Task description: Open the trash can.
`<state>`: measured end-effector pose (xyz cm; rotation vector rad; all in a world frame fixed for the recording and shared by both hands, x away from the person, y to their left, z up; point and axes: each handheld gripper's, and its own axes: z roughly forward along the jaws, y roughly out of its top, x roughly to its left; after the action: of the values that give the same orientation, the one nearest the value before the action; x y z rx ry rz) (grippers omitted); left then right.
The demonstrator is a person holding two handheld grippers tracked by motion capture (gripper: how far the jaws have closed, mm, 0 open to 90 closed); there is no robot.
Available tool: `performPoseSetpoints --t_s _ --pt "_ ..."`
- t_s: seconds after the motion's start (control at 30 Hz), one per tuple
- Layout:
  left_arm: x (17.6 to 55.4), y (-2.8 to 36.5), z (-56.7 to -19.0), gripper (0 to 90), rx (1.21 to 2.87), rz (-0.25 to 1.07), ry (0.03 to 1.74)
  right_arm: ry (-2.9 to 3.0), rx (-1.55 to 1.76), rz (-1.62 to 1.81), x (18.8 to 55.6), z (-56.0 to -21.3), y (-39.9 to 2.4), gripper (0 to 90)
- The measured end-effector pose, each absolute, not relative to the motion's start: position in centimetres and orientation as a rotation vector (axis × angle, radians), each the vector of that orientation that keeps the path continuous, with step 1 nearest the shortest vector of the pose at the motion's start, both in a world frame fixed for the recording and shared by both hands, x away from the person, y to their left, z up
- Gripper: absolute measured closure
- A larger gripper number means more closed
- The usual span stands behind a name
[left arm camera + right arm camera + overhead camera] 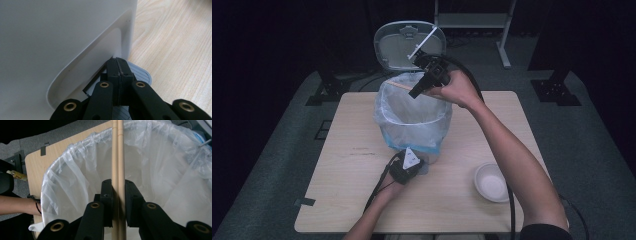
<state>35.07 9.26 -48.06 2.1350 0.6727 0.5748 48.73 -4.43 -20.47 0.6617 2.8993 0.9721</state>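
The right gripper [117, 195] holds 2 wooden chopsticks [118, 150] between its jaws, above the open trash bin [412, 117] lined with a plastic bag [75, 170]. The left gripper [119, 67] is fully closed and presses down on what seems to be the bin's pedal [142, 73]. A white bowl [491, 182] stands on the table [347, 175].

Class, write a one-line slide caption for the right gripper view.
Right gripper holds a pair of wooden chopsticks over the open, bag-lined bin.
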Motion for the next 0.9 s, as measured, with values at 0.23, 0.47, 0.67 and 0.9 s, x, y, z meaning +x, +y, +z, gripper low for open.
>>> performPoseSetpoints --t_s 0.23,0.47,0.67,0.9 --pt "35.1 9.3 -48.0 90.0 2.137 0.572 0.671 2.910 0.647 0.939 48.2 -20.6 -4.4 67.4" --pt "35.1 9.3 -48.0 90.0 2.136 0.572 0.670 2.904 0.648 0.966 47.5 -20.4 -5.8 67.5" --pt "35.1 9.3 -48.0 90.0 2.139 0.573 0.671 2.892 0.632 0.991 46.4 -20.3 -7.7 67.1" --pt "35.1 9.3 -48.0 90.0 2.137 0.577 0.672 2.885 0.615 1.005 45.2 -20.2 -9.0 64.9"
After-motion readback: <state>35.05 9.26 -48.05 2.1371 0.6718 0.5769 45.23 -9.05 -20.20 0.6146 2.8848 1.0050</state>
